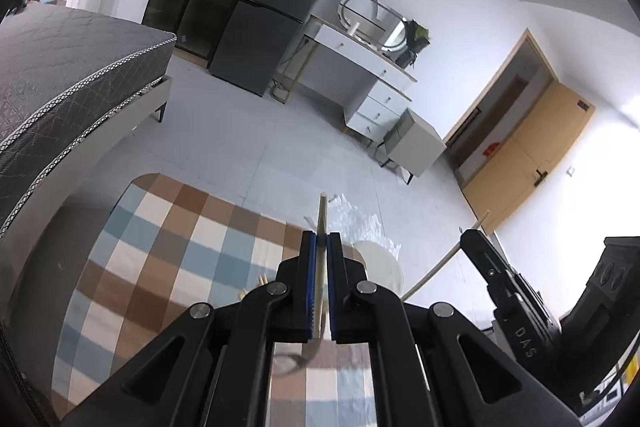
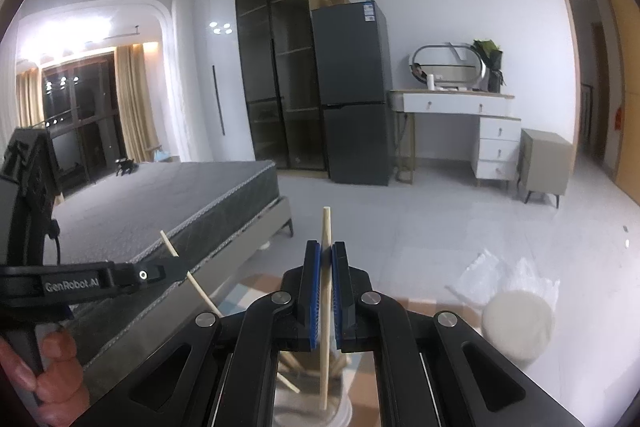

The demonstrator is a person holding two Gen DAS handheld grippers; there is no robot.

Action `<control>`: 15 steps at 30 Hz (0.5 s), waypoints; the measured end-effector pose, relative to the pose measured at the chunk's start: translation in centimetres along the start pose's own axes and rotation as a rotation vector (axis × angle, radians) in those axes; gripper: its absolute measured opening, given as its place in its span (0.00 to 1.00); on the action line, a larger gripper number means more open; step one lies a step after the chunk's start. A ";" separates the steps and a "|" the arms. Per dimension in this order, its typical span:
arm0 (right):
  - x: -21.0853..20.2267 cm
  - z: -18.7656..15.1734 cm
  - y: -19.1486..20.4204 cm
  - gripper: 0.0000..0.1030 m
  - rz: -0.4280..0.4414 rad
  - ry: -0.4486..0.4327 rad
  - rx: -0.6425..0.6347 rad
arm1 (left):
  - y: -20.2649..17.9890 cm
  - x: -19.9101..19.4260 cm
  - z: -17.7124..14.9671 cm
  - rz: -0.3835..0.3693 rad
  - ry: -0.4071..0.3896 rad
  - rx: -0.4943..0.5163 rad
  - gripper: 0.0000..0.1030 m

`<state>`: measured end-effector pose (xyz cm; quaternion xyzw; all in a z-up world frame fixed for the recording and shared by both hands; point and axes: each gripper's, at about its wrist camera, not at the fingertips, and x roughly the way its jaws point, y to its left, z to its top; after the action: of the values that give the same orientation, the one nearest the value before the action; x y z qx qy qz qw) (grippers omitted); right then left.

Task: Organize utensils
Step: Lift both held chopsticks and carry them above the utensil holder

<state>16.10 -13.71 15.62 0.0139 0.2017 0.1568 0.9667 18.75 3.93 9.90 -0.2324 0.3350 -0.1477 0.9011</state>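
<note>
- The left gripper [image 1: 321, 241] pointed slightly downward over the checkered tablecloth [image 1: 168, 251], its blue pads pinching a pale chopstick [image 1: 322, 219] that stuck up past the tips
- The right gripper [image 2: 326, 247] was angled likewise, clamped on a second chopstick [image 2: 327, 227]
- A hand [image 2: 52, 367] gripped the left tool's handle, partly cut off by the frame edge
- Below the right jaws, a white holder [image 2: 340, 411] with more sticks was mostly hidden
</note>
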 end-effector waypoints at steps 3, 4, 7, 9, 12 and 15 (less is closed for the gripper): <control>1.2 0.2 0.4 0.04 0.012 -0.004 -0.014 | 0.9 1.1 0.4 0.008 -0.004 -0.015 0.01; 1.8 0.3 0.6 0.04 0.017 -0.003 -0.020 | 1.5 1.5 0.3 0.007 -0.008 -0.026 0.01; 3.2 0.0 1.2 0.04 0.034 0.008 -0.040 | 2.6 2.1 0.1 0.012 -0.009 -0.059 0.01; 4.3 -0.3 1.6 0.04 0.041 0.021 -0.053 | 2.9 2.6 0.1 0.010 -0.002 -0.061 0.01; 5.7 -1.0 2.2 0.04 0.048 0.037 -0.072 | 3.0 3.4 -0.1 0.017 0.012 -0.056 0.01; 7.0 -2.0 2.5 0.04 0.052 0.058 -0.085 | 3.2 3.5 -0.4 -0.001 -0.001 -0.043 0.01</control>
<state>20.70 -9.28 11.31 -0.0264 0.2224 0.1906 0.9558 21.40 4.98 6.08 -0.2519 0.3376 -0.1407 0.8960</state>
